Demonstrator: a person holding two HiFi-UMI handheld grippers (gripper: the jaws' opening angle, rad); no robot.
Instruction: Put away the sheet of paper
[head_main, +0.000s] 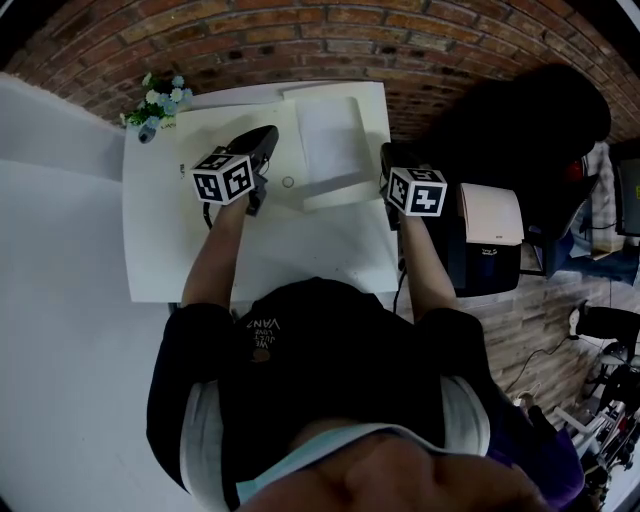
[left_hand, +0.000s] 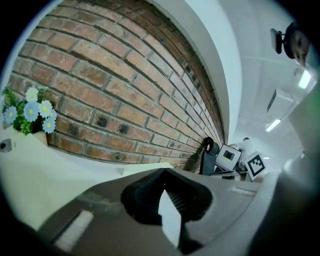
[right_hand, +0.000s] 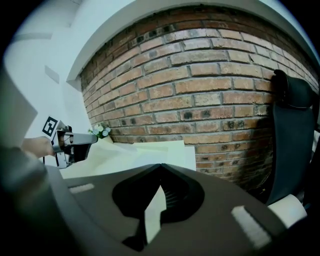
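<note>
L gripper (left_hand: 164, 171) & R gripper (right_hand: 160, 166), jaws both pressed together, flank paper sheet (head_main: 330, 140), upper centre, on white table (head_main: 200, 250).

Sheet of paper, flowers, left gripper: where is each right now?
sheet of paper (head_main: 330, 140), head view, its middle.
flowers (head_main: 160, 99), head view, the blossoms.
left gripper (left_hand: 162, 171), left gripper view, where its tips meet.

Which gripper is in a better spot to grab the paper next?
Right, probably. In the head view the right gripper hangs right beside the paper's near corner, while the left gripper is off to its side with table showing between. Both look shut.
</note>
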